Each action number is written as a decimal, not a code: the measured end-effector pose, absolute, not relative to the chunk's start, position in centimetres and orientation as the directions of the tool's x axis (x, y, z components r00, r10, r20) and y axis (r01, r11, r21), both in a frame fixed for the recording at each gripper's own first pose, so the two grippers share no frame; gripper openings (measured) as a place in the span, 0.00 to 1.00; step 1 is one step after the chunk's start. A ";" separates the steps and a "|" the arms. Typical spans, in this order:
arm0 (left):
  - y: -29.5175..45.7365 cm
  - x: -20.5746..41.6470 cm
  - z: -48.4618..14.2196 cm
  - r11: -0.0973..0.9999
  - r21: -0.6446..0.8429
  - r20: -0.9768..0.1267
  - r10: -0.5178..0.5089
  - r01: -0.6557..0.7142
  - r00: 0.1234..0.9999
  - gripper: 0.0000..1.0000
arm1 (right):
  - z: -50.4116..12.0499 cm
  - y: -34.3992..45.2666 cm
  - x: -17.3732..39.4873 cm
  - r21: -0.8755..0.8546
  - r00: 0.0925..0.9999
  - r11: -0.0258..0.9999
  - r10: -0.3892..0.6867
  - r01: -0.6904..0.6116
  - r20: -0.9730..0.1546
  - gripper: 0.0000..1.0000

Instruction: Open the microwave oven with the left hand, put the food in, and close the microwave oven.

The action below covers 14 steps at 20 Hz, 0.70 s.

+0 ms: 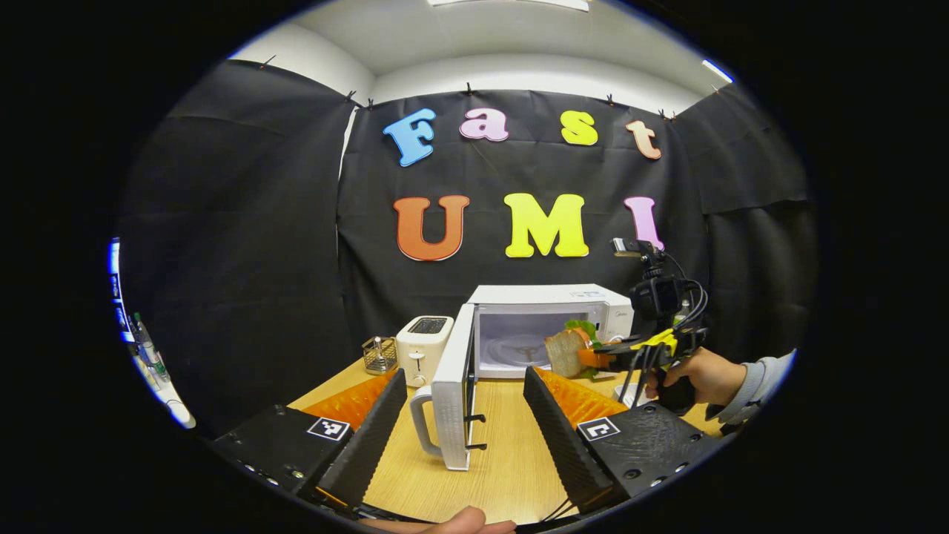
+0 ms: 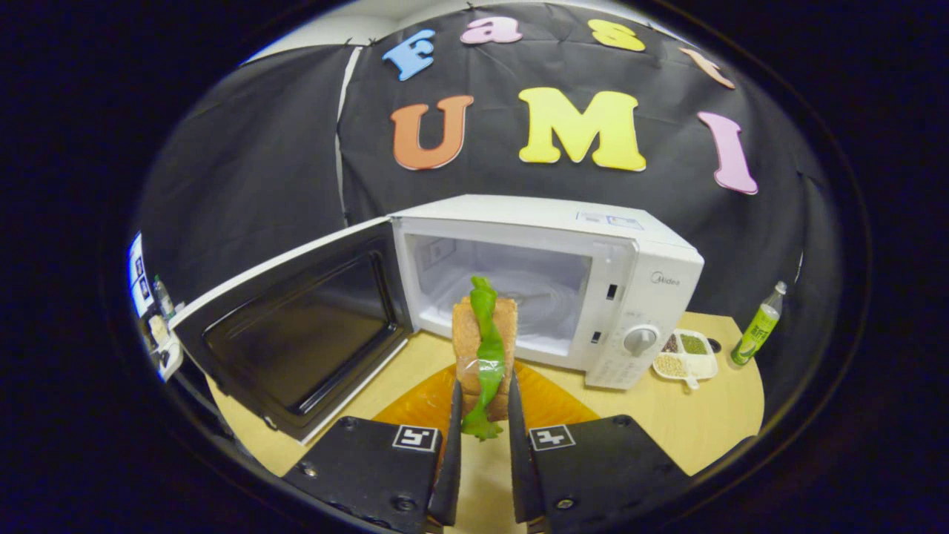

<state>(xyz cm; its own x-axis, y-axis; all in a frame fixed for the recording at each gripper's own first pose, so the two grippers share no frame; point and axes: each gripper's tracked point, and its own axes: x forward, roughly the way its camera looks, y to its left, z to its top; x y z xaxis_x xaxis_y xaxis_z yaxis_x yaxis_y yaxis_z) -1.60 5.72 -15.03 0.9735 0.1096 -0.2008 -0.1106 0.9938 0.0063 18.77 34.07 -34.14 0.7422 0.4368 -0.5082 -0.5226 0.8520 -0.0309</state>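
A white microwave (image 1: 552,297) (image 2: 637,259) stands at the back of the wooden table, its door (image 1: 454,386) (image 2: 296,334) swung wide open to the left. My left gripper (image 1: 465,397) is open, its fingers either side of the door's edge and handle (image 1: 420,423) without touching them. My right gripper (image 2: 483,404) is shut on a sandwich (image 2: 485,341) with green lettuce, held upright just in front of the bare cavity (image 2: 519,293). In the left gripper view that sandwich (image 1: 569,348) hangs before the microwave's opening, with a hand (image 1: 700,374) holding the right gripper (image 1: 593,359).
A white toaster (image 1: 421,345) and a small wire basket (image 1: 379,354) stand left of the microwave. To its right sit a divided dish of grains (image 2: 686,354) and a green bottle (image 2: 758,326). The table's front edge (image 2: 734,437) curves close by.
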 end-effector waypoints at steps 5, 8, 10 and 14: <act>6.0 -1.6 -15.2 0.994 0.026 -0.186 0.105 -0.102 0.977 0.95 | -36.4 37.3 23.7 -0.050 0.821 0.900 0.371 -0.433 -0.434 0.31; 6.7 -1.7 -15.4 0.994 0.020 -0.185 0.111 -0.109 0.977 0.95 | -38.5 39.6 26.1 -0.032 0.841 0.917 0.350 -0.398 -0.412 0.31; 7.3 -1.6 -15.7 0.992 0.011 -0.192 0.122 -0.122 0.974 0.95 | -39.4 41.1 28.0 -0.048 0.865 0.922 0.342 -0.385 -0.367 0.31; 9.7 -1.8 -16.3 0.985 -0.010 -0.182 0.165 -0.170 0.969 0.95 | -40.4 43.8 31.5 0.044 0.896 0.943 0.328 -0.331 -0.300 0.31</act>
